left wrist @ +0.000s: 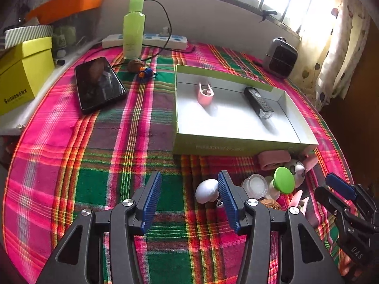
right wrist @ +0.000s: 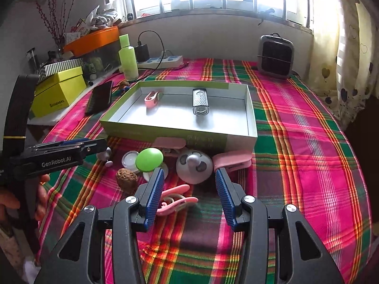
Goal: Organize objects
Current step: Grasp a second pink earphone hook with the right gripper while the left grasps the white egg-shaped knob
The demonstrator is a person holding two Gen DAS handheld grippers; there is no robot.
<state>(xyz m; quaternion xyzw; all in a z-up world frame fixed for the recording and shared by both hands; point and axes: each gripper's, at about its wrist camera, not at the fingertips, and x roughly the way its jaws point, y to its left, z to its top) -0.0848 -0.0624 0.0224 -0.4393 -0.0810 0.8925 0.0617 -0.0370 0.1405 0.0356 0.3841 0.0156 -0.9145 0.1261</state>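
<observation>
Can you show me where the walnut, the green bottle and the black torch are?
Walnut (right wrist: 126, 178), right wrist view, middle of its wrinkly brown shell.
Green bottle (left wrist: 133, 29), left wrist view, middle of its body, below the cap.
Black torch (right wrist: 200, 100), right wrist view, on its grey ridged top face, inside the box.

A shallow green tray (right wrist: 180, 137) with a silver inside lies flat on the plaid cloth. Inside it, a pink clip (right wrist: 151, 99) lies toward the left and a black bike light (right wrist: 199, 101) near the middle. Just in front of the tray huddle a green-capped mushroom toy (right wrist: 149, 158), a round white fan (right wrist: 194, 165), a walnut (right wrist: 126, 178), a small clear jar (right wrist: 129, 159) and pink clips (right wrist: 176, 198).
</observation>
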